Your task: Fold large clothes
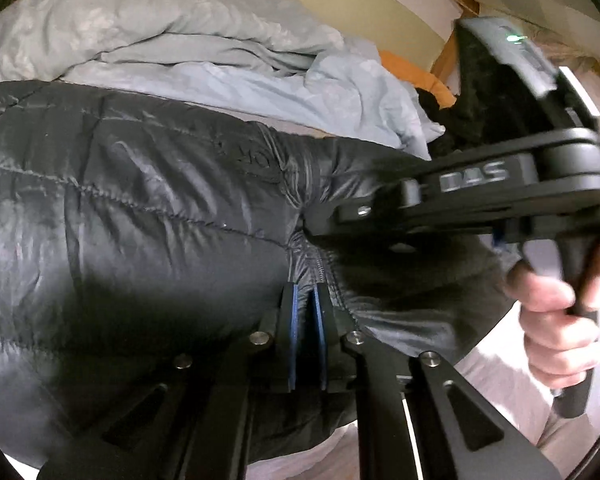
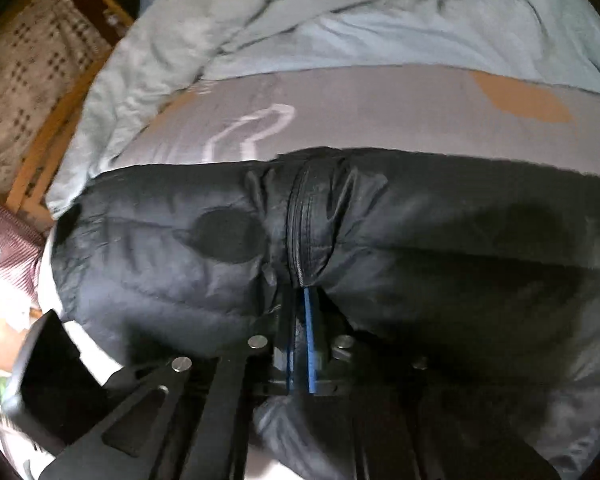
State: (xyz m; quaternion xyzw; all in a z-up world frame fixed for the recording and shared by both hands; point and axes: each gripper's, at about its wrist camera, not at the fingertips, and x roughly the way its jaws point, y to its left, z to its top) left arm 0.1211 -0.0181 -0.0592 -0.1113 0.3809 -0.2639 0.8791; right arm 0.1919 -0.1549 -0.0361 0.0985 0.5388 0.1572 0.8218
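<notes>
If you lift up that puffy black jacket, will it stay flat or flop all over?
The jacket will probably flop: its quilted fabric bunches where the left gripper and right gripper pinch it. The shiny shell looks slippery. Being so puffy, it is likely light.

The right gripper (image 1: 312, 224), seen from the left wrist camera, carries pale raised letters on its black side, upside down here and reading roughly "DAS". The black jacket (image 1: 140, 184) has an embossed round logo near its zipper, with letters too faint to make out.
</notes>
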